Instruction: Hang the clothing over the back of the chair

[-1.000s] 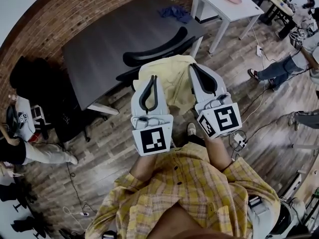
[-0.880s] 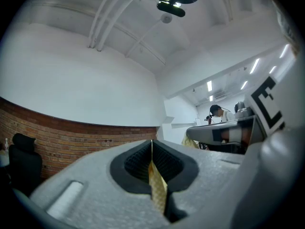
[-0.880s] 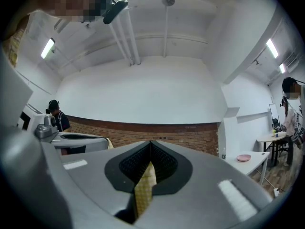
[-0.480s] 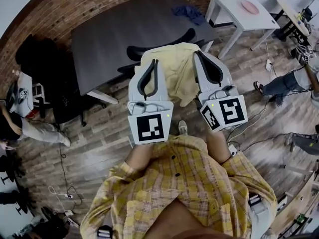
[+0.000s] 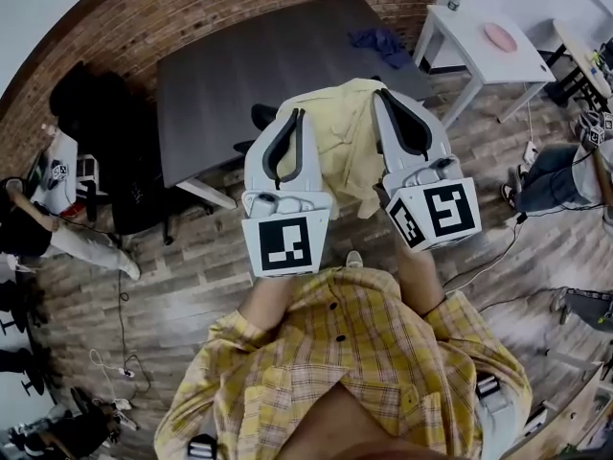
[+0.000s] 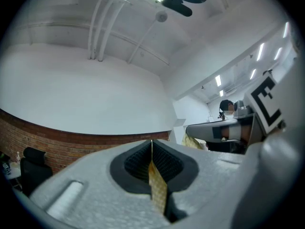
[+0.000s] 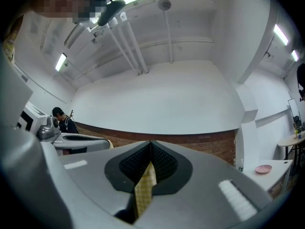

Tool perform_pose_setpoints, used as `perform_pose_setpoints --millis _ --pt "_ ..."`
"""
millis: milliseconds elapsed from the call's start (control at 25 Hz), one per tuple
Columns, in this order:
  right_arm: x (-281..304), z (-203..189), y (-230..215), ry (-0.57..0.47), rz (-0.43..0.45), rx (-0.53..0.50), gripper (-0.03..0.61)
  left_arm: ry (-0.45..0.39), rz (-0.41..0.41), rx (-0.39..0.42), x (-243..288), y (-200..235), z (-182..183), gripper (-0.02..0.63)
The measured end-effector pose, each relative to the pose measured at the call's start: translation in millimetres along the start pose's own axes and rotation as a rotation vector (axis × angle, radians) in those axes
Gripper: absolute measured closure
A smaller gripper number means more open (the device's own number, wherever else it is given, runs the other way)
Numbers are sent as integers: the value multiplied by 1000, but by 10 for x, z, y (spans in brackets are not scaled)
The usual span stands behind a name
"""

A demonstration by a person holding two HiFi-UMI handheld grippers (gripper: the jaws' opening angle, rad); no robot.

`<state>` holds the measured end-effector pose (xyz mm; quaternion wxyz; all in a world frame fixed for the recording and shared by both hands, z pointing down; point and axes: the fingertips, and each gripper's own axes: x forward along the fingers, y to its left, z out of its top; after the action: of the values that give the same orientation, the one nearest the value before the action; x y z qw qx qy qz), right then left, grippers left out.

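Head view shows left claw (image 5: pixel 295 115) and right claw (image 5: pixel 385 96) each pinching the yellow clothing (image 5: pixel 340 137), its top edge stretched between them, the chair (image 5: pixel 260 116) just beyond and below, nearer the left claw.

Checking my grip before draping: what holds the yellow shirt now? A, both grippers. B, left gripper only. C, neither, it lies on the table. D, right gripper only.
A: the left gripper and right gripper each have jaws shut on a strip of the yellow shirt, which hangs between them.
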<state>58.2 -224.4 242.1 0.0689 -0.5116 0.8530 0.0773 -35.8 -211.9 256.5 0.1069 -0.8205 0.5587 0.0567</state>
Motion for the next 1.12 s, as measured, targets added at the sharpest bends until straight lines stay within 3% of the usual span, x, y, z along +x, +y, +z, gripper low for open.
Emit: perform_pose_setpoints --millis 320,800,1120 --pt "280 80 -76 -12 34 -20 571 5 58 32 249 137 77 609" --pt "712 440 -161 -60 95 -64 571 8 71 98 616 312 362 609" --pt "1000 616 -287 -83 91 -90 571 -4 85 139 843 468 558 609"
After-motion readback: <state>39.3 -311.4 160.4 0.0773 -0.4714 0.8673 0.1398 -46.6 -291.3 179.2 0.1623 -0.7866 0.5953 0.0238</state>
